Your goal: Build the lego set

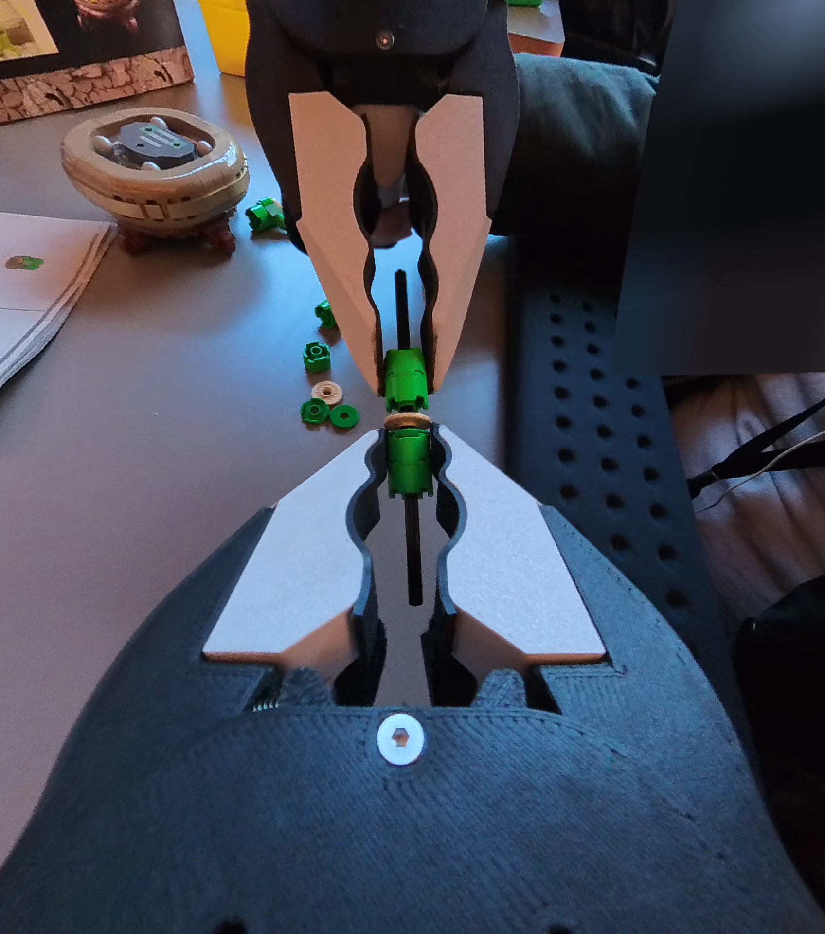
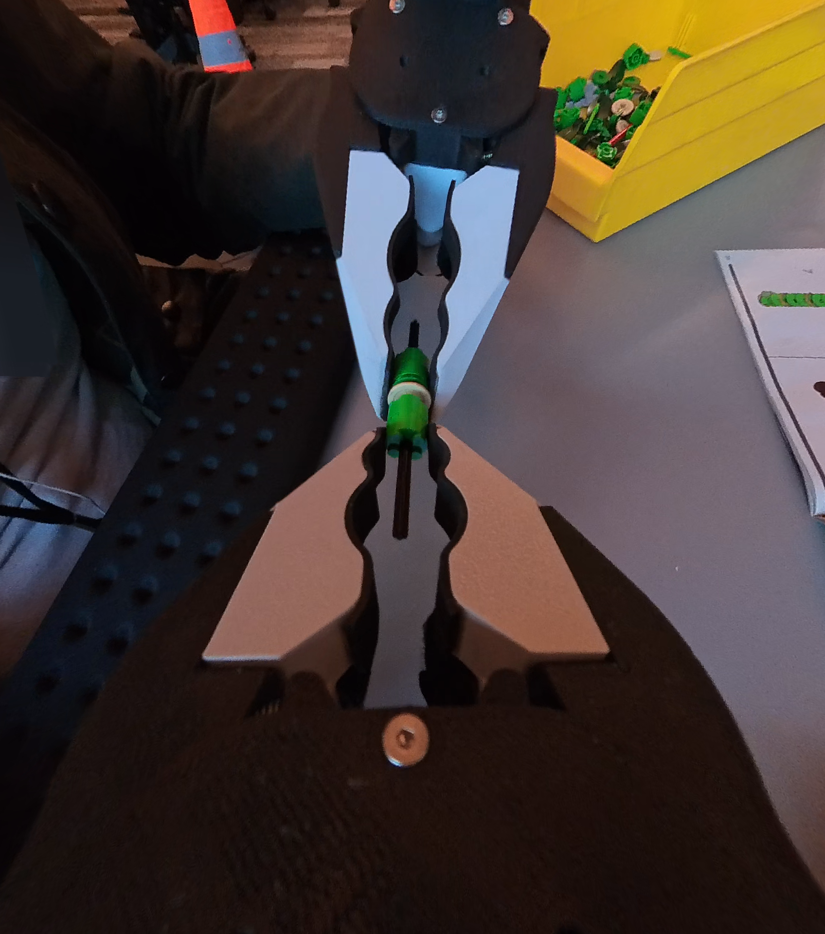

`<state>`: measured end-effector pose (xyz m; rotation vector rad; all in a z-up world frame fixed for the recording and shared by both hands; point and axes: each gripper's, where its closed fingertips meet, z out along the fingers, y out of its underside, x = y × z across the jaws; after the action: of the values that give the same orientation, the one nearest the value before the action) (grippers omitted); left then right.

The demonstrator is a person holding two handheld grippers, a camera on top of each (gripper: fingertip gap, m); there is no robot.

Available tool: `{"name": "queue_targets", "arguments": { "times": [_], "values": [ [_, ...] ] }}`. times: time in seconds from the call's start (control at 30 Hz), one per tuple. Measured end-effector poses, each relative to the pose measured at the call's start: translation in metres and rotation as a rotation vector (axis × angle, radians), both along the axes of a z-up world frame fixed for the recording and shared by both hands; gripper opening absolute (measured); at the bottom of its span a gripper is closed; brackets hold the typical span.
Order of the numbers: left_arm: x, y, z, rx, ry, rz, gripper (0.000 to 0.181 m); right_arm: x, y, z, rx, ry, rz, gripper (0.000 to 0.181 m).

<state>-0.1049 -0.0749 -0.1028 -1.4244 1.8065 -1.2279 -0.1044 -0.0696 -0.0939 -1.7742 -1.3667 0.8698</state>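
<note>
Above the desk's (image 1: 158, 505) near edge, the left tool (image 1: 408, 445) and right tool (image 1: 405, 384) each clamp a green round brick stack (image 1: 408, 467) threaded on one black plastic axle (image 1: 413, 551). Sliding them straight along it should close the gap at the tan disc (image 1: 406, 420) without bending.

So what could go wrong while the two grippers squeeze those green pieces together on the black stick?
The left gripper and right gripper each pinch a green piece only at the fingertips, so one could pop out. The black stick might bend if they push crookedly. A dropped piece could scatter the loose green bits lying just beside them on the table.
</note>
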Motion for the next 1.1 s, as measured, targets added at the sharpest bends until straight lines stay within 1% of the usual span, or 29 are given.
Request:
{"name": "queue_targets", "arguments": {
  "times": [0.1, 0.23, 0.53, 1.0, 1.03, 1.07, 1.1],
  "values": [
    [0.0, -0.001, 0.0, -0.01, 0.013, -0.005, 0.015, -0.004, 0.0, 0.0, -0.014, 0.012, 0.0, 0.016],
    [-0.001, -0.003, -0.004, 0.018, 0.032, -0.013, 0.015, -0.002, -0.002, -0.007, 0.014, -0.054, 0.015, 0.015],
    [0.0, -0.008, 0.002, -0.013, 0.003, -0.034, 0.016, 0.002, -0.009, -0.004, -0.008, -0.059, 0.04, 0.016],
    [-0.001, -0.006, 0.005, -0.018, -0.012, -0.023, 0.016, 0.008, -0.009, -0.001, -0.011, -0.05, 0.028, 0.015],
    [-0.001, -0.005, 0.004, -0.016, -0.007, -0.02, 0.016, 0.009, -0.009, -0.001, -0.012, -0.053, 0.028, 0.015],
    [-0.007, 0.003, -0.004, 0.022, 0.038, 0.008, 0.016, 0.015, -0.008, -0.004, -0.012, -0.083, 0.019, 0.015],
    [-0.013, 0.013, -0.005, 0.025, 0.031, 0.049, 0.015, 0.031, -0.001, -0.007, 0.009, -0.125, -0.028, 0.015]
  ]
}}
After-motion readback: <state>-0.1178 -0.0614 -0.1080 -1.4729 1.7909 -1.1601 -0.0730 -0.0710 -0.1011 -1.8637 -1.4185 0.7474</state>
